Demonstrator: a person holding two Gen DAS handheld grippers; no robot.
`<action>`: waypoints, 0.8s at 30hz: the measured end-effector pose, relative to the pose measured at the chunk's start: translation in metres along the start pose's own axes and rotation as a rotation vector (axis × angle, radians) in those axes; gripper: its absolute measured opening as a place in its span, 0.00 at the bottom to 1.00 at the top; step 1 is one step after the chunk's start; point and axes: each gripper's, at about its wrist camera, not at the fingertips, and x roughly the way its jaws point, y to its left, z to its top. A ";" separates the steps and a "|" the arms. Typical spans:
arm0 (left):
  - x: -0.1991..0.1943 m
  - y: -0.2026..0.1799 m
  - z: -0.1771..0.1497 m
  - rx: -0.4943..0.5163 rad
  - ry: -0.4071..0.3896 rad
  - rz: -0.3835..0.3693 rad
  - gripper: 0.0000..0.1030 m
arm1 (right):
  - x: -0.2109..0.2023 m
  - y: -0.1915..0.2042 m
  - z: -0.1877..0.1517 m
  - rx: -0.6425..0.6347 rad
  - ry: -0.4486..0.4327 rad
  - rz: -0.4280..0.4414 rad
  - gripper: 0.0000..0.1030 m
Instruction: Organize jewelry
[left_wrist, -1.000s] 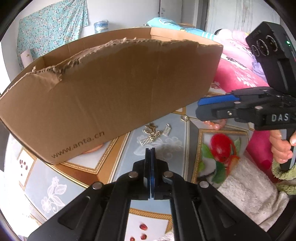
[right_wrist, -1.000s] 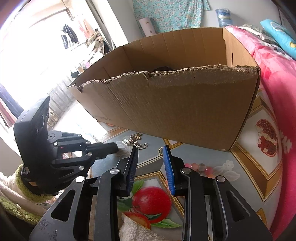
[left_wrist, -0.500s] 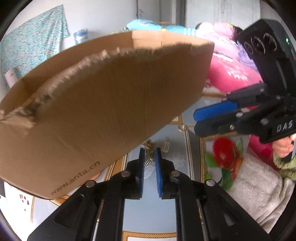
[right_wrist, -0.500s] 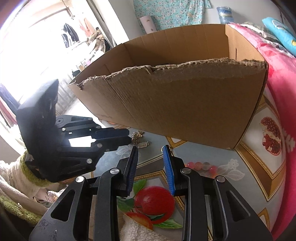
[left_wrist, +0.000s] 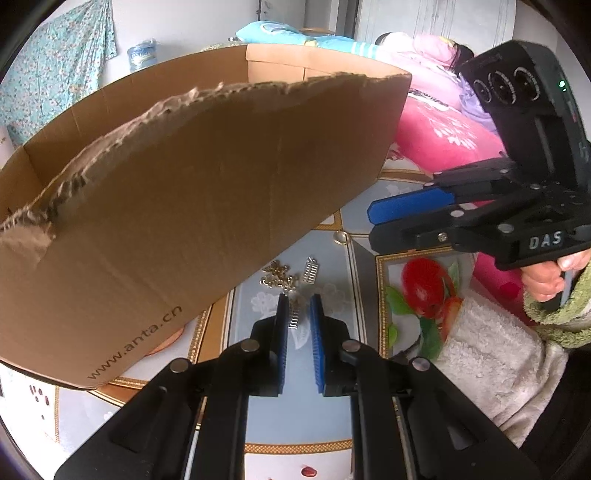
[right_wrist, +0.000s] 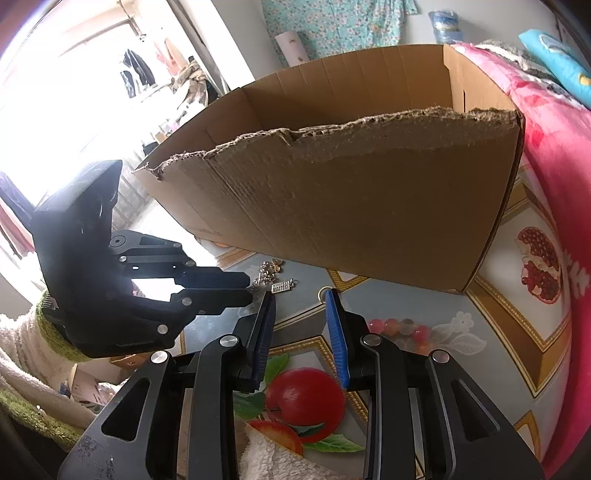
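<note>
My left gripper (left_wrist: 298, 301) is low over the counter (left_wrist: 332, 424) with its jaws a little way apart, and a small silver bar charm (left_wrist: 294, 314) lies between the tips — not pinched yet, I think. More jewelry sits just past it: a gold chain pile (left_wrist: 279, 275), a second bar charm (left_wrist: 311, 269) and a ring (left_wrist: 341, 237) farther right. My right gripper (right_wrist: 301, 301) waits near the ring with its jaws wide and nothing in them.

The charm is thin and flat. If I close too high, I think the jaws will slip over it or flick it away.

The big cardboard box (left_wrist: 184, 203) leans close on the left, so there is little room there. The right gripper crowds the right side. Open room is on the near side, toward me, and straight up.
</note>
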 end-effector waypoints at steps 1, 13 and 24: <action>0.002 -0.003 0.001 0.009 0.001 0.013 0.11 | -0.001 0.001 0.000 -0.001 -0.003 -0.002 0.27; -0.008 -0.015 -0.009 -0.047 -0.050 0.102 0.04 | -0.013 0.013 -0.006 -0.033 -0.022 -0.026 0.27; -0.045 0.011 -0.024 -0.217 -0.159 0.121 0.04 | 0.009 0.027 0.000 -0.111 0.001 -0.051 0.31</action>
